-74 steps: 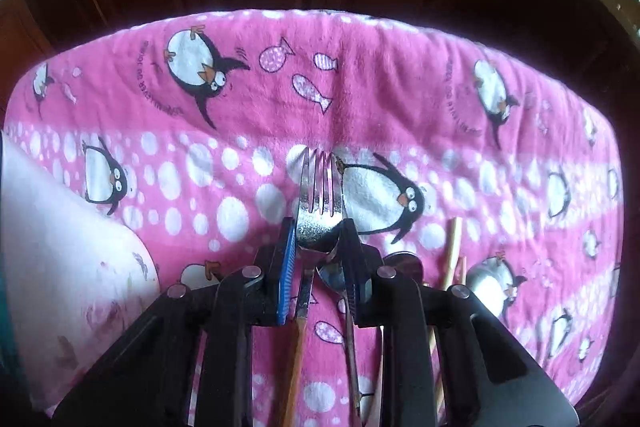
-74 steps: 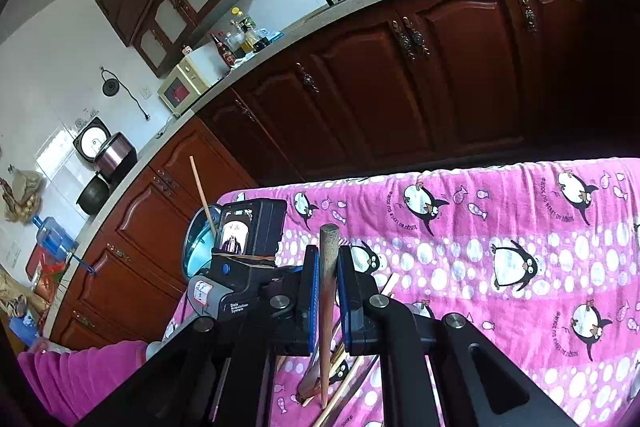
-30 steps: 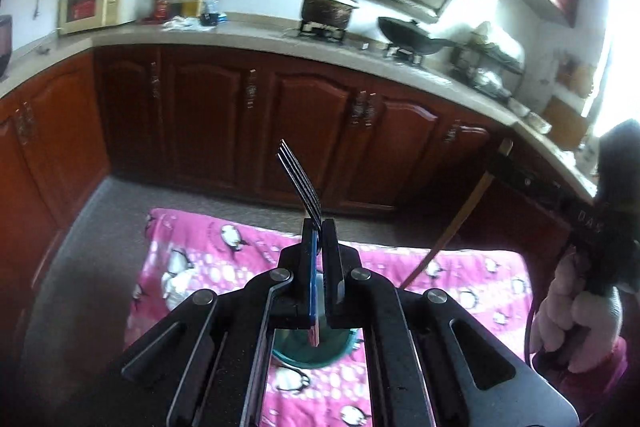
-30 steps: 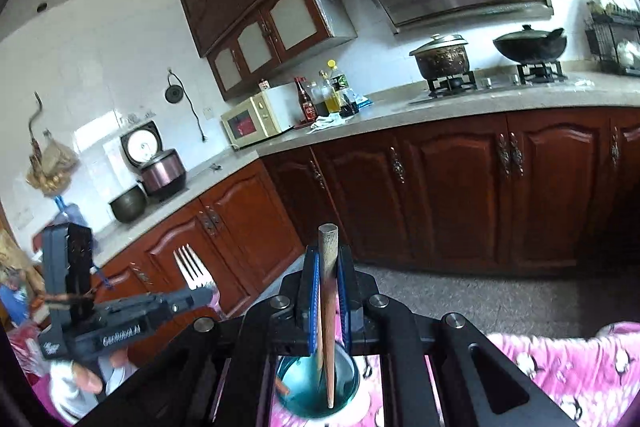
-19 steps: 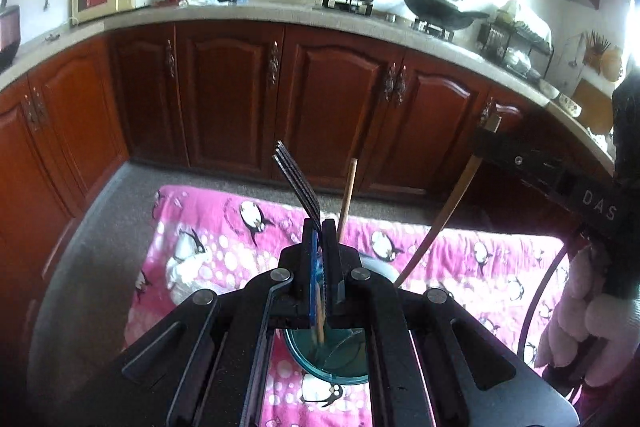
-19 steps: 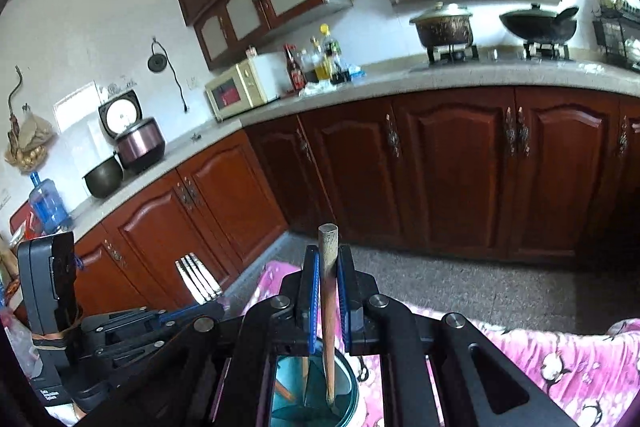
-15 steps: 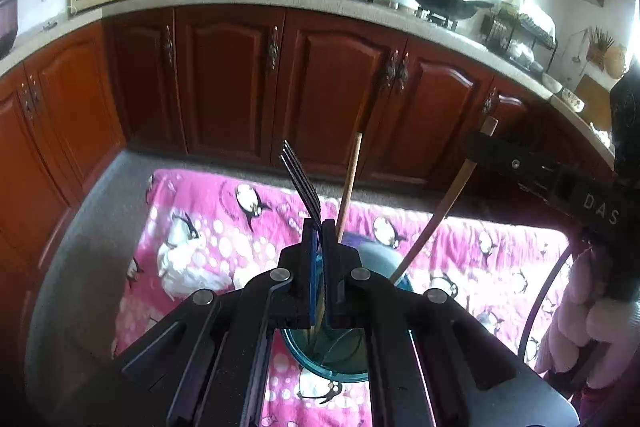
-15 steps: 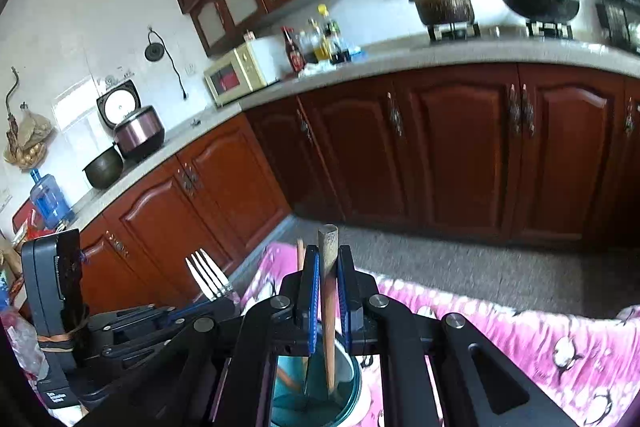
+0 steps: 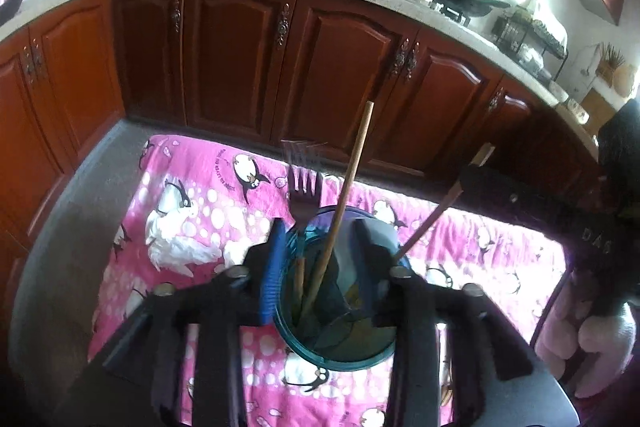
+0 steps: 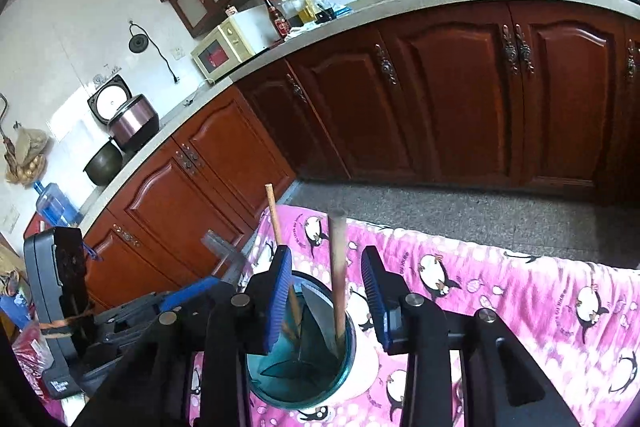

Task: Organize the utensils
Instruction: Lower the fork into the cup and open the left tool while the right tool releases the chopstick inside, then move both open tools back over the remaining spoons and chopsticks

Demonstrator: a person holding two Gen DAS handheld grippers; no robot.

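The teal cup (image 9: 340, 339) stood on the pink penguin cloth (image 9: 192, 227), and both grippers hung right above it with their jaws spread wide and holding nothing. The left gripper (image 9: 320, 259) had the fork (image 9: 304, 195) standing up in the cup just in front of it, next to a long wooden stick (image 9: 348, 179). The right gripper (image 10: 328, 287) had a thicker wooden handle (image 10: 338, 267) standing up in the cup between its jaws, so both would probably need to lift straight up to get clear.

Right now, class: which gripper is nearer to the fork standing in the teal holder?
Left. The left gripper is open around the fork, just released. The right gripper is open across the teal holder, around a wooden handle.
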